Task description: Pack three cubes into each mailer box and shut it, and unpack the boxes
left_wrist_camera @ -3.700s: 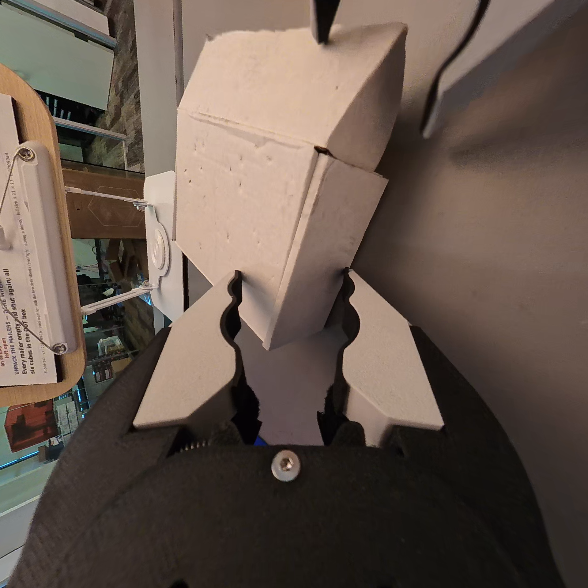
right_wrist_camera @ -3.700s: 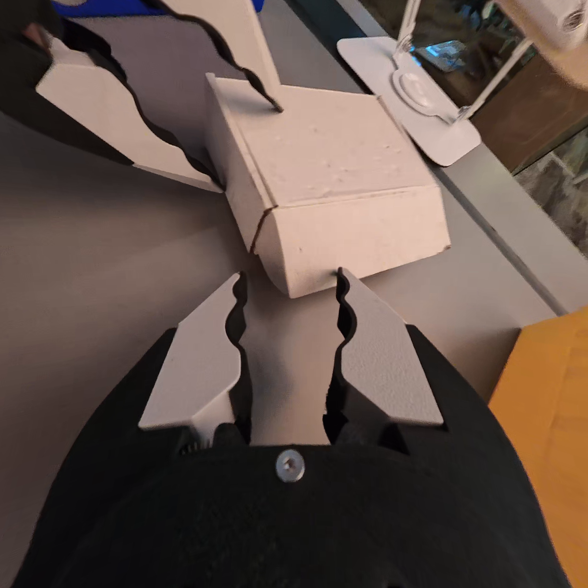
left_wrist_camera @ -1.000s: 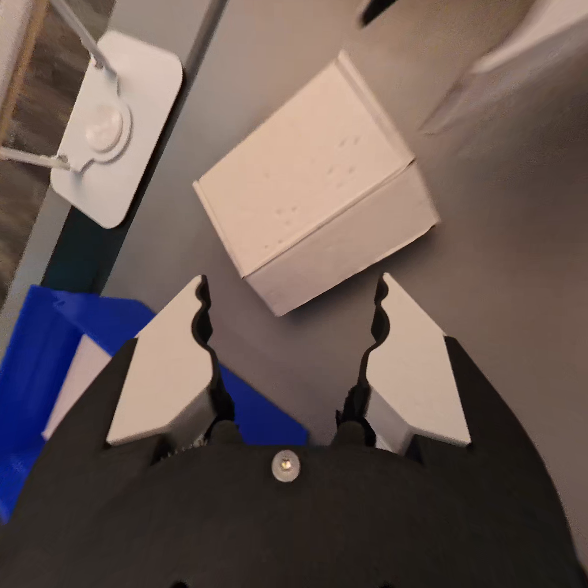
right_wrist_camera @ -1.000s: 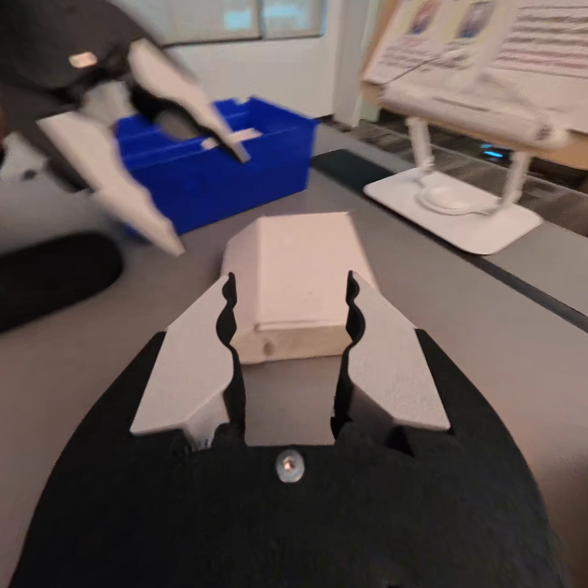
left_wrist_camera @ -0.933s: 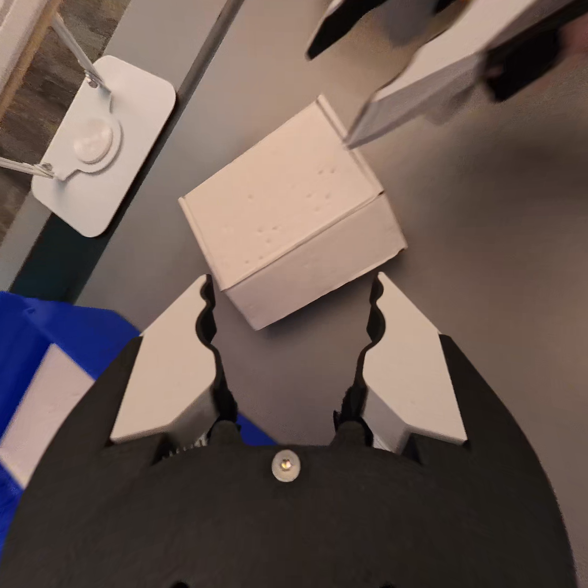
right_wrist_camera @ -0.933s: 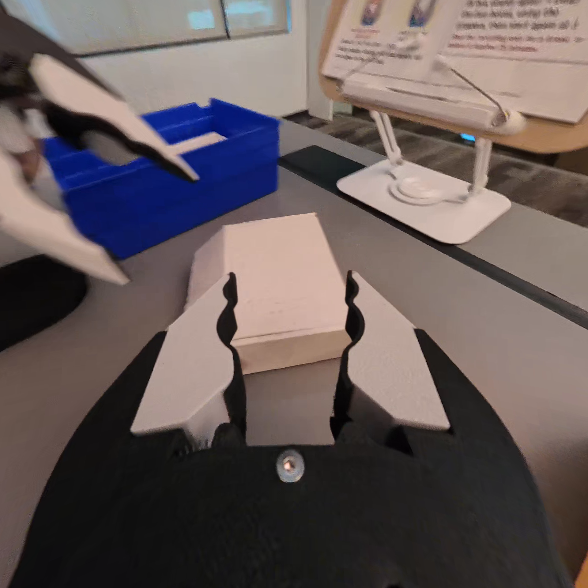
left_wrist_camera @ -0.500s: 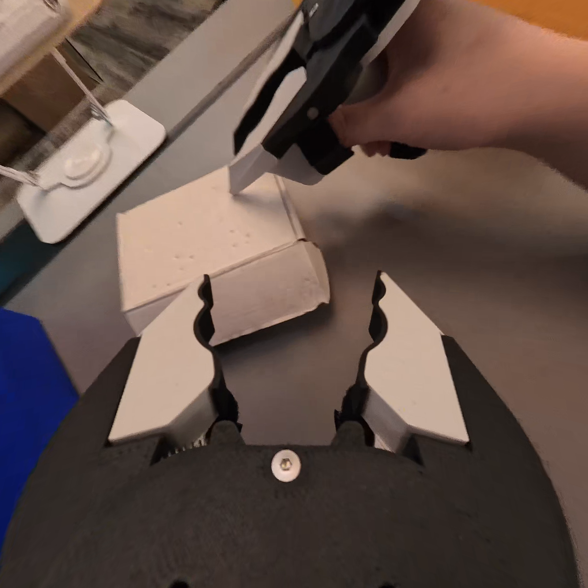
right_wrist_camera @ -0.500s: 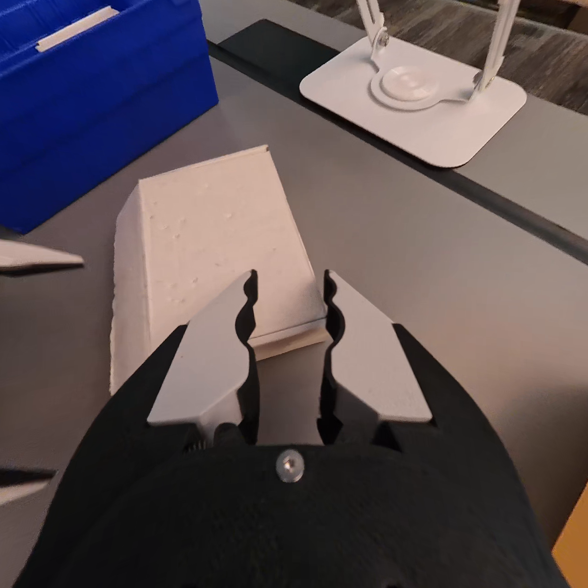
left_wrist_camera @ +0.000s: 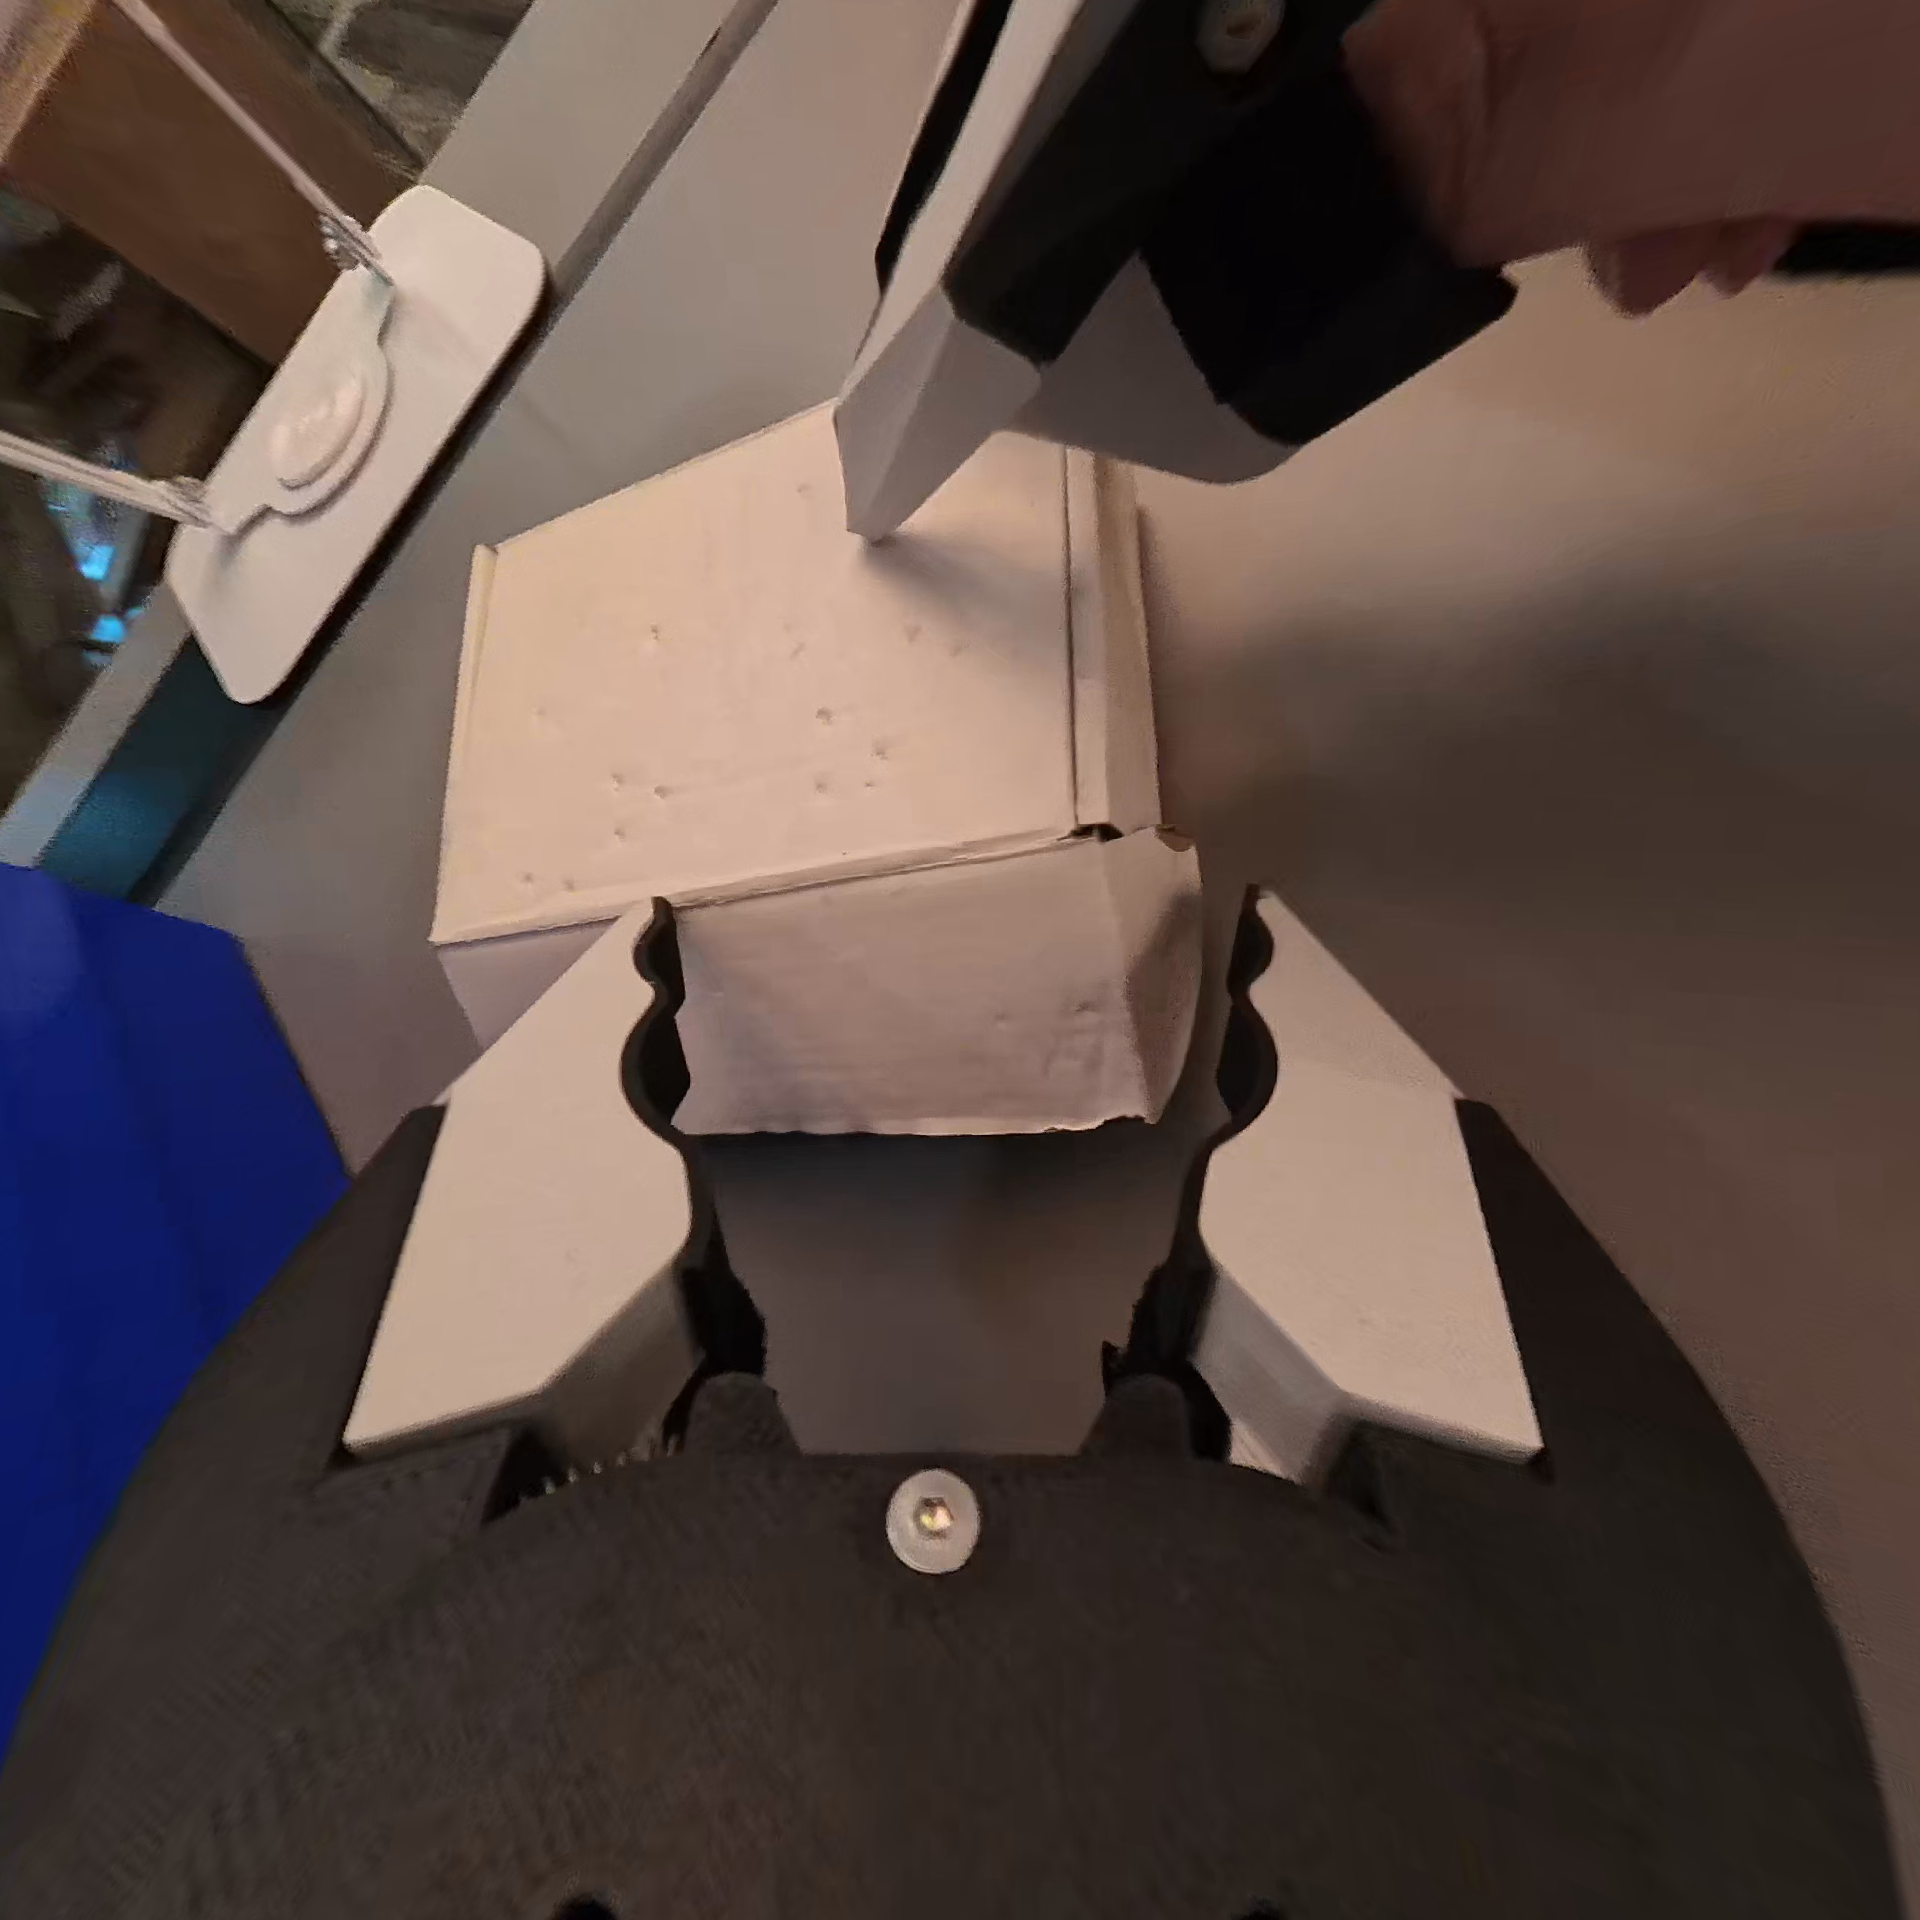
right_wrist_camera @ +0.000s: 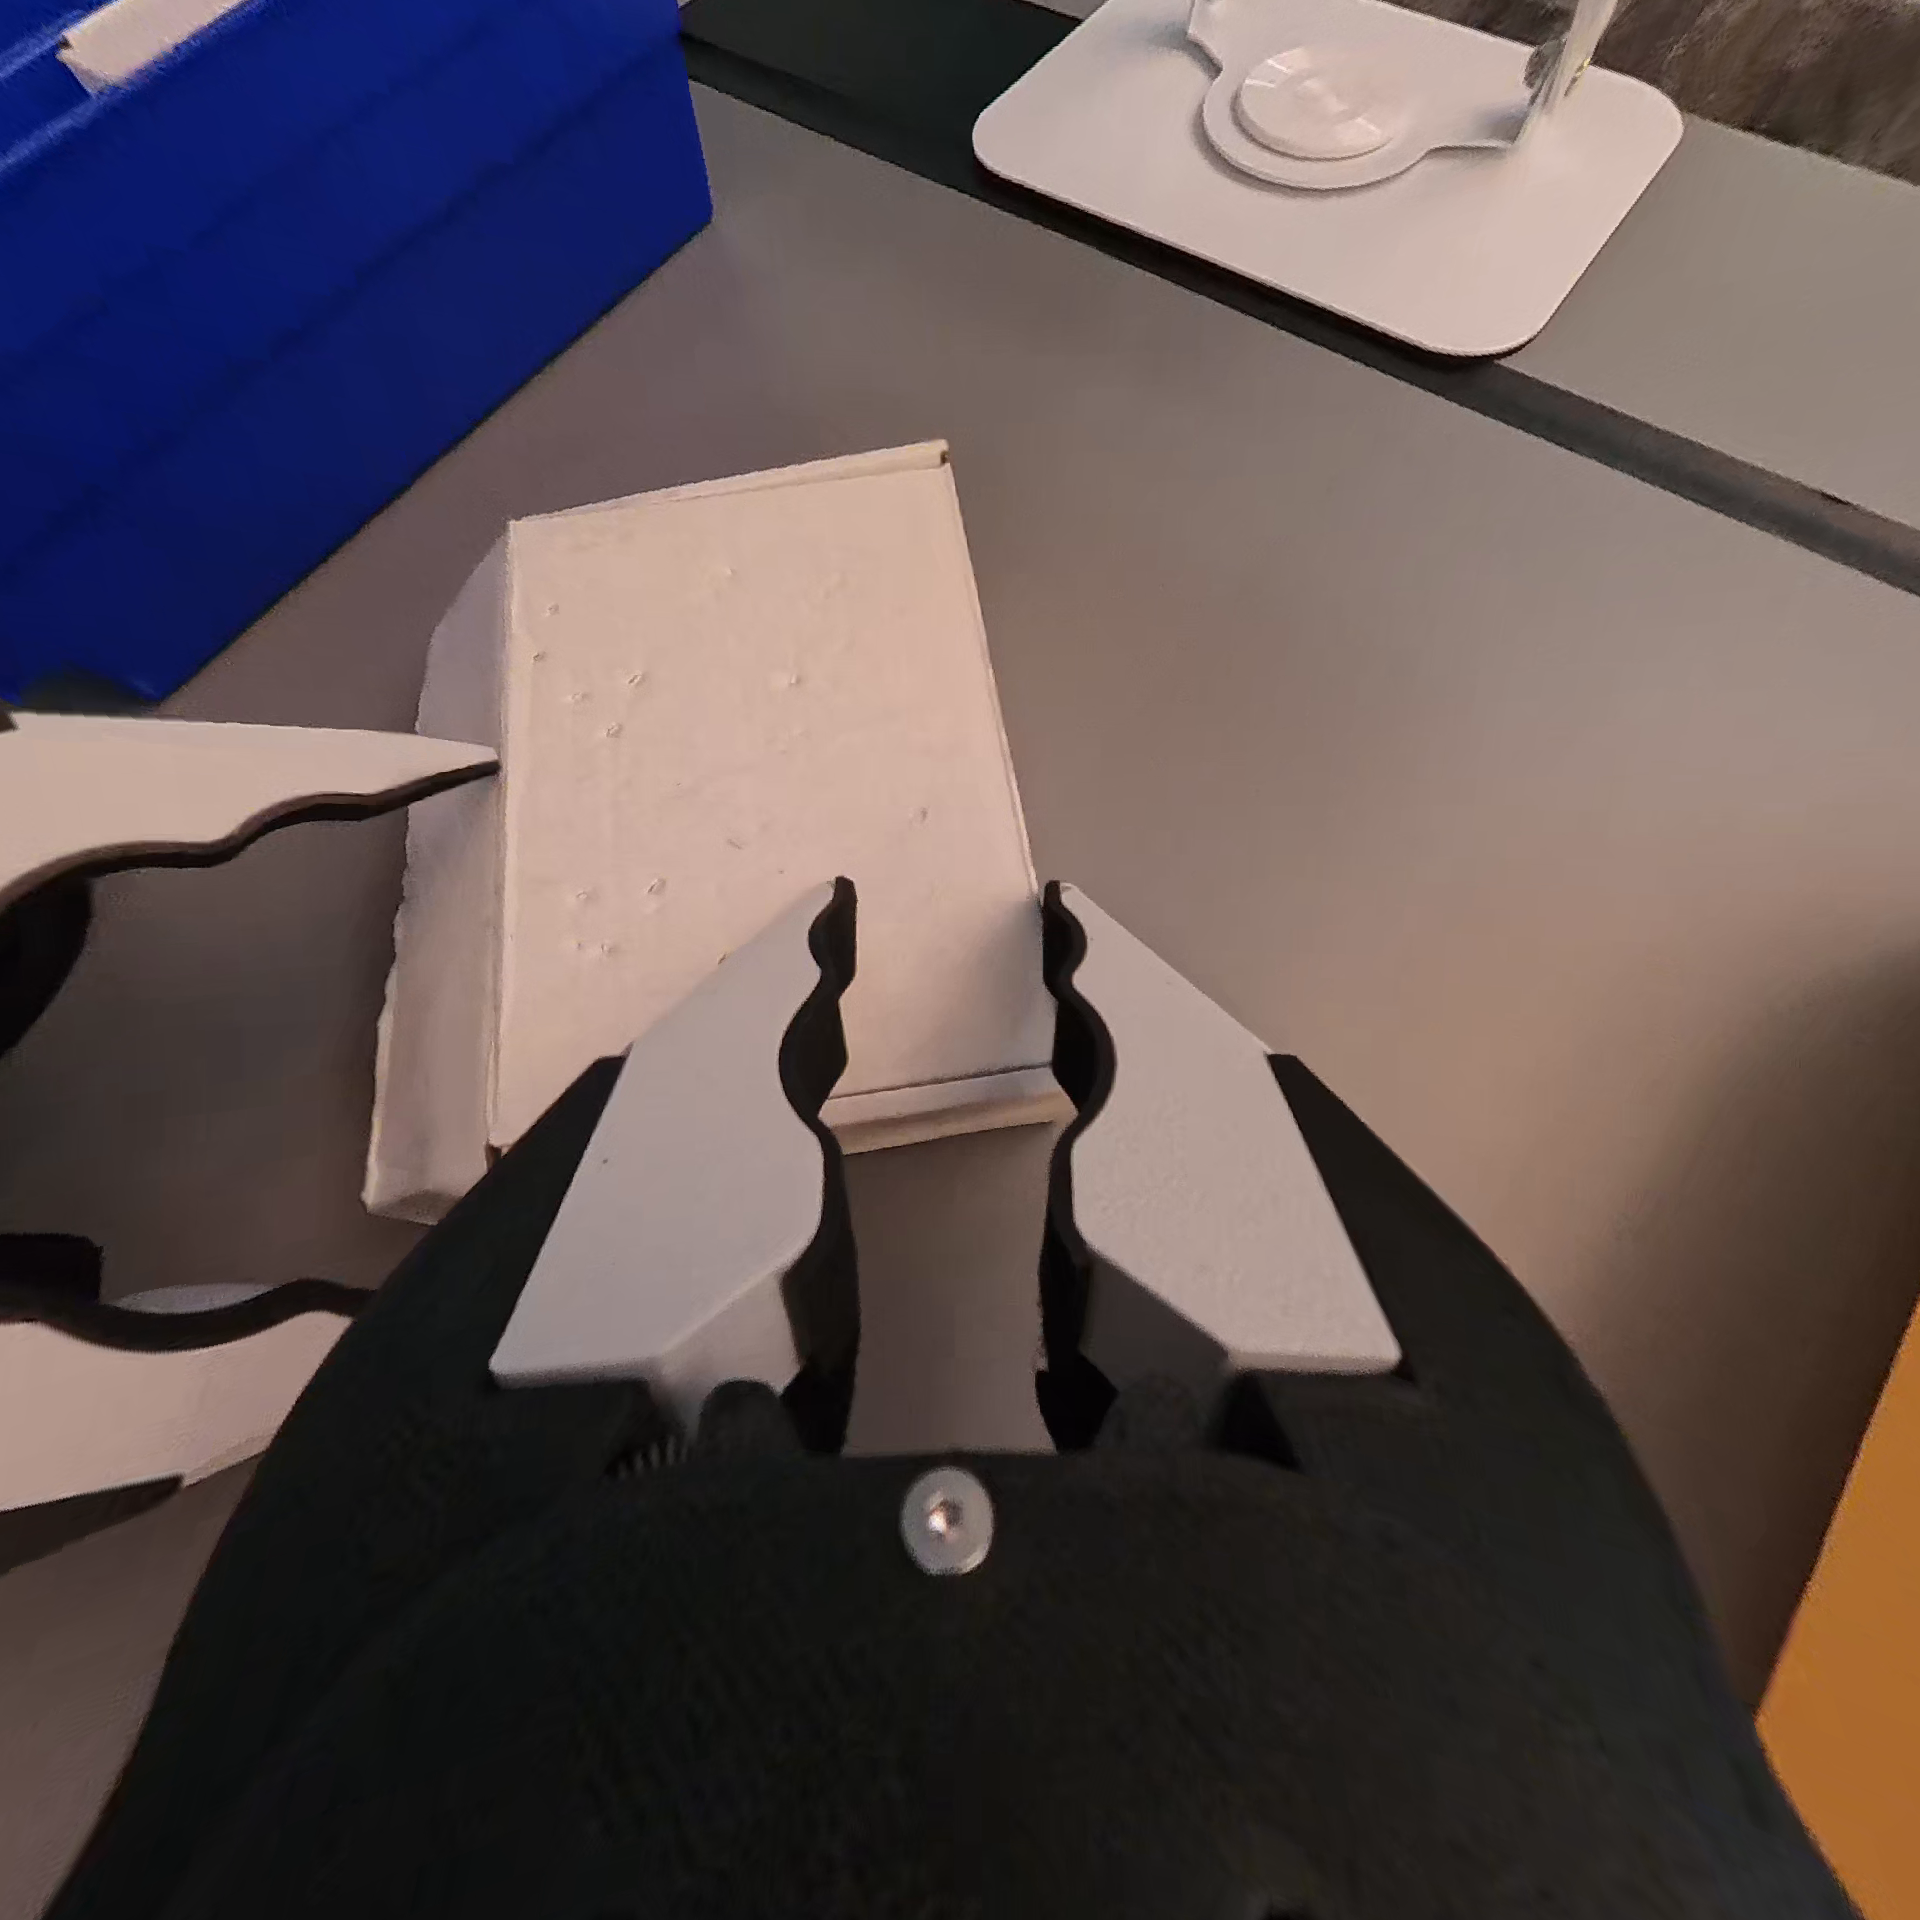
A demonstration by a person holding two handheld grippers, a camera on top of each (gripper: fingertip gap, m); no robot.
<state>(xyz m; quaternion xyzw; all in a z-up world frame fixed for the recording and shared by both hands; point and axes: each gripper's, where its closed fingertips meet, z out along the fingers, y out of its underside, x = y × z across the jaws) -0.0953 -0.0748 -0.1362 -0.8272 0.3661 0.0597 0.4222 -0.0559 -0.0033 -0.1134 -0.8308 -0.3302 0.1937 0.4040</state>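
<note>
A white mailer box point(left_wrist_camera: 769, 707) lies shut on the grey table; it also shows in the right wrist view point(right_wrist_camera: 748, 790). My left gripper point(left_wrist_camera: 951, 909) is open, its fingers either side of the box's front flap point(left_wrist_camera: 914, 997), which stands slightly off the box wall. It enters the right wrist view from the left edge point(right_wrist_camera: 416, 1029). My right gripper point(right_wrist_camera: 945, 891) is open with a narrow gap, empty, its tips on the lid near a corner. In the left wrist view it point(left_wrist_camera: 1039, 260) comes down from above, one fingertip point(left_wrist_camera: 873, 520) on the lid. No cubes are in view.
A blue bin point(right_wrist_camera: 312, 312) stands beside the box, also at the left edge of the left wrist view point(left_wrist_camera: 125, 1195). A white stand base point(right_wrist_camera: 1330, 156) sits past a dark strip at the table's far side. A hand point(left_wrist_camera: 1662, 125) holds the right gripper.
My left gripper has moved up to the box, its fingers now flanking the front flap. My right gripper has narrowed and come down onto the lid.
</note>
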